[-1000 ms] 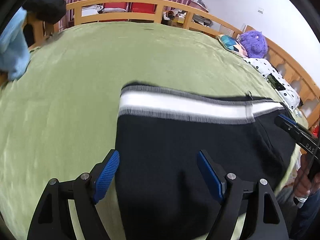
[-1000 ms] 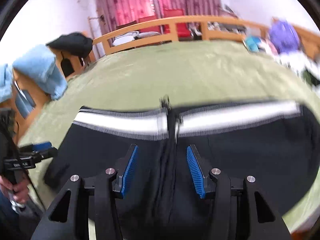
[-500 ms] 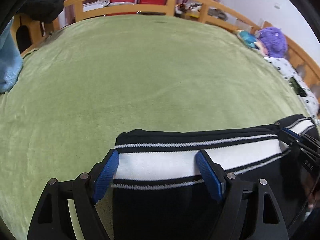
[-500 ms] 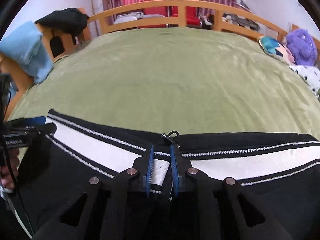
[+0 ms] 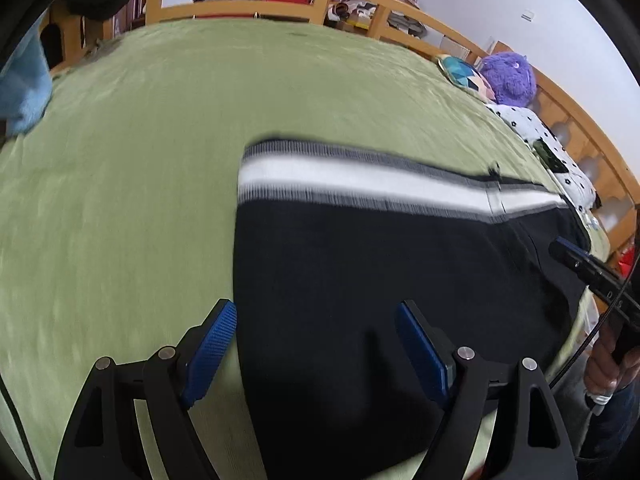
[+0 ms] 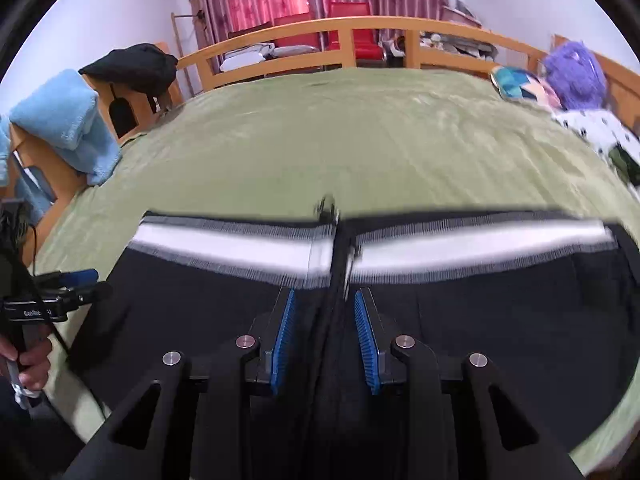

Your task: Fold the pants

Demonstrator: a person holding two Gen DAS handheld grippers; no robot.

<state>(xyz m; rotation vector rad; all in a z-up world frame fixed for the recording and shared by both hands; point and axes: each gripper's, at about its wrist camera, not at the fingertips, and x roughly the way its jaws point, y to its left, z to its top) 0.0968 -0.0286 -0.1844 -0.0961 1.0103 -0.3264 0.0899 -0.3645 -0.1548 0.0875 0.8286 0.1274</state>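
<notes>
Black pants point(image 5: 380, 264) with a white and grey striped waistband point(image 5: 360, 180) lie flat on the green bedspread point(image 5: 160, 120). My left gripper point(image 5: 316, 320) is open above the pants' left side, its left finger over the pants' left edge. My right gripper point(image 6: 325, 304) is open, its blue pads either side of the centre fly seam just below the waistband point(image 6: 240, 240). The pants point(image 6: 480, 312) fill the near part of the right wrist view. Each gripper shows in the other's view, the right one point(image 5: 580, 268) and the left one point(image 6: 64, 284).
A wooden bed rail point(image 6: 340, 40) runs round the far side. A blue towel point(image 6: 68, 128) and a black garment point(image 6: 132, 64) hang on the left rail. A purple plush toy point(image 5: 510, 78), a patterned cushion point(image 5: 464, 74) and a dotted cloth point(image 5: 544, 136) lie at the right.
Half a second ago my right gripper was shut on the waistband's centre; now it is open and drawn back. Both grippers have pulled back from the waistband, and the pants lie flat.
</notes>
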